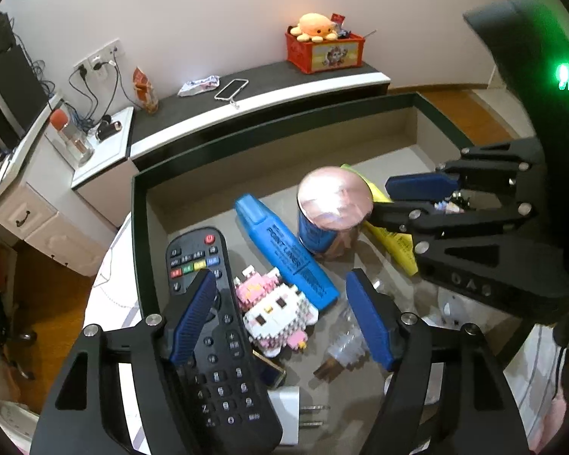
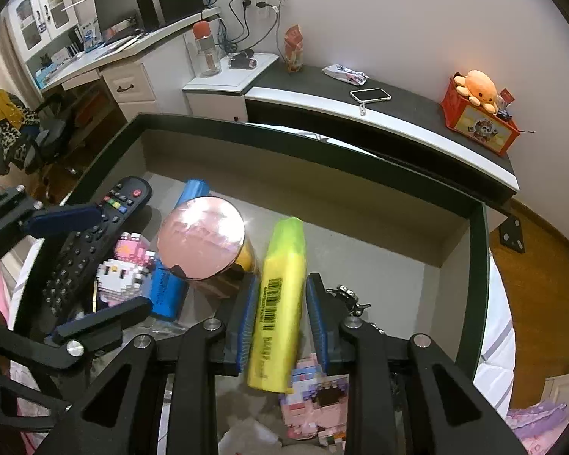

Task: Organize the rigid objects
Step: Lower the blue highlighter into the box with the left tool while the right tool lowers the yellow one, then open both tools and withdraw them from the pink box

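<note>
My right gripper (image 2: 278,318) straddles the yellow highlighter (image 2: 280,303), 1 blue pad on each side of its barrel. The pads sit very close to the plastic, but I cannot tell whether they are clamped or just about to close; the marker looks slightly blurred, and I cannot say if it is lifted off the floor of the tray (image 2: 360,159).

My left gripper (image 1: 280,318) is spread wide and holds nothing. Its left finger hangs over the black remote (image 1: 208,303), and the block-built pink and white cat figure (image 1: 277,311) lies between the 2 fingers, untouched.

As I judge it, the sorting is at an early stage. Everything sits jumbled in the 1 tray: the remote along the left wall, the blue highlighter (image 1: 284,254) lying diagonally beside it, the blue can with the pink lid (image 1: 334,212) standing upright in the middle, and the yellow marker just beside the can. Close to me there is also a white plug adapter (image 1: 288,413), a clear plastic piece (image 1: 345,345) and a second pink block figure (image 2: 315,390). Nothing looks lined up or grouped yet, so nearly all the placing is left.
</note>
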